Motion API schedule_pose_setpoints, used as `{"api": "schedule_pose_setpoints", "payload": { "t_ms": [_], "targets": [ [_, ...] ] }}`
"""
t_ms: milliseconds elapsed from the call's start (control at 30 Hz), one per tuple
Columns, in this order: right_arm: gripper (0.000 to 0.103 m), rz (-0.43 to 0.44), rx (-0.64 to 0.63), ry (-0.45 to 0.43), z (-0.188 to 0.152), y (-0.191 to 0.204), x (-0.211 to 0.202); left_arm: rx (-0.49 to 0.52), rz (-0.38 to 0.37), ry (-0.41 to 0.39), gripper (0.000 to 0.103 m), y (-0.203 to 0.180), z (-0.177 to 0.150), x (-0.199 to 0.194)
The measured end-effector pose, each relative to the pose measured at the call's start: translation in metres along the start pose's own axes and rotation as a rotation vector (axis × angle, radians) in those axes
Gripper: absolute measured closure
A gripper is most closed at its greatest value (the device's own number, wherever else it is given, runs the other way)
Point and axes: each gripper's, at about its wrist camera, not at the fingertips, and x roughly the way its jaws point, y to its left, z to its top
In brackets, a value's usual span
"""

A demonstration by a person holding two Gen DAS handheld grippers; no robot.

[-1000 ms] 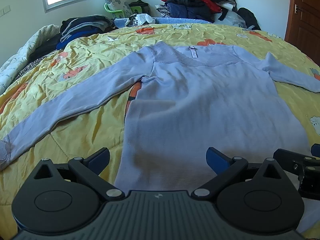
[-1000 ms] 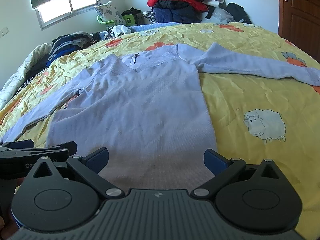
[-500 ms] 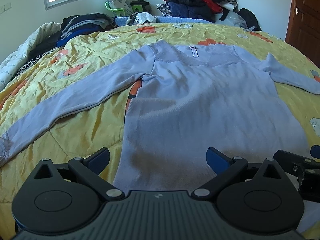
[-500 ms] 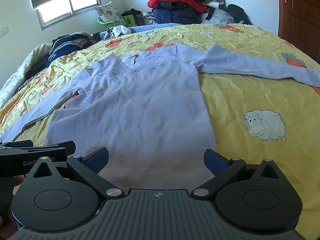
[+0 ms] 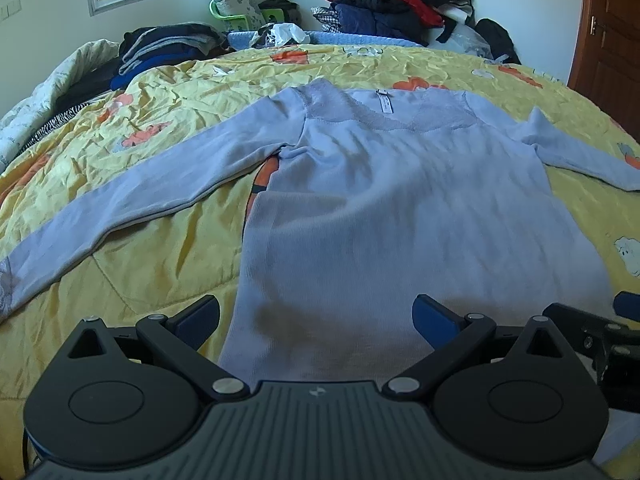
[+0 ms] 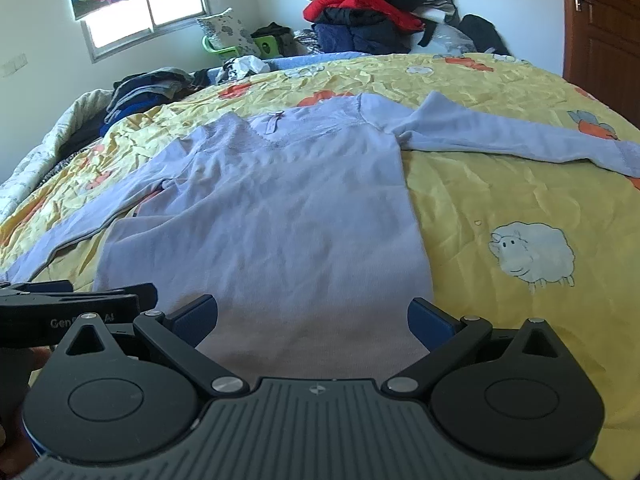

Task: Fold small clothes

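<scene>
Left wrist view: the left claw (image 5: pixel 316 314) gapes wide at frame bottom, nudged nearer the lavender sweater's (image 5: pixel 400 208) hem than a second ago. Right claw (image 6: pixel 313 314) equally wide; sweater spread centre-frame on the yellow bedspread (image 6: pixel 500 184), unfolded.

The near hem of the lavender sweater (image 5: pixel 400 216) is hidden behind the left gripper (image 5: pixel 316 316) body in the left wrist view, and behind the right gripper (image 6: pixel 312 316) body in the right wrist view. The left sleeve cuff (image 5: pixel 6 280) is cut off by the left frame edge. The right sleeve (image 6: pixel 520 140) runs out of the right frame edge; its cuff end cannot be seen. The neck label (image 5: pixel 386 102) is too small to read. The printing on the left gripper's side (image 6: pixel 76 322) is partly covered. The clothes pile (image 6: pixel 368 12) cannot be separated into items.
</scene>
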Motion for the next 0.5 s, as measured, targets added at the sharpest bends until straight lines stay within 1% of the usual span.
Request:
{"api": "schedule_pose_setpoints", "payload": {
  "t_ms": [167,400,500],
  "targets": [
    [0.001,0.027,0.006,-0.002,-0.0001,-0.0012,-0.0003,0.004,0.004,0.003,0.000,0.0003,-0.0003,0.0000],
    [0.001,0.018,-0.015,-0.018,0.0011,0.0022,-0.0016,0.010,0.006,0.003,0.000,-0.0007,0.0004,-0.0001],
    [0.001,0.013,-0.040,-0.059,0.0003,0.0031,-0.0042,0.015,0.008,0.004,0.000,-0.0021,0.0015,0.0003]
  ]
}}
